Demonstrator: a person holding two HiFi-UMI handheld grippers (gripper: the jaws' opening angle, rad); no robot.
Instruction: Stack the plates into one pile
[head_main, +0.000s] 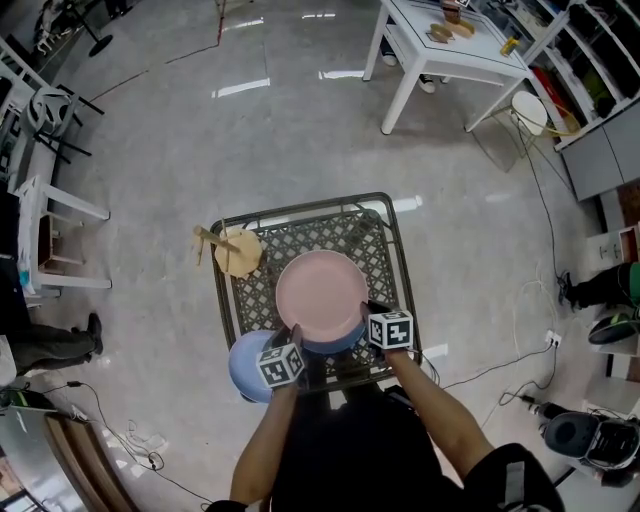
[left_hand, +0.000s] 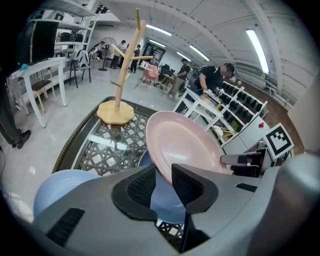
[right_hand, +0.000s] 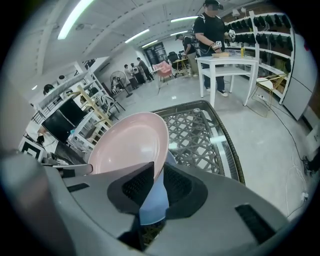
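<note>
A wooden mug tree (head_main: 236, 250) stands on the far left corner of the lattice table (head_main: 300, 208). Beyond it stands a white table (head_main: 455, 55). Cables (head_main: 505, 362) trail across the floor at right.

Glossy pink plate (head_main: 320, 290), matt wooden rack (head_main: 237, 251)

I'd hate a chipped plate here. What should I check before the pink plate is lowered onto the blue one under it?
Left gripper clamps the pink plate's rim: ok.
Right gripper clamps the opposite rim: ok.
Darker blue plate lies under the pink plate: ok.
Pink plate centred over it: cannot tell.
Wooden mug tree stands clear of both: ok.
Light blue plate in the pile: not ok, it lies apart at the near left.
</note>
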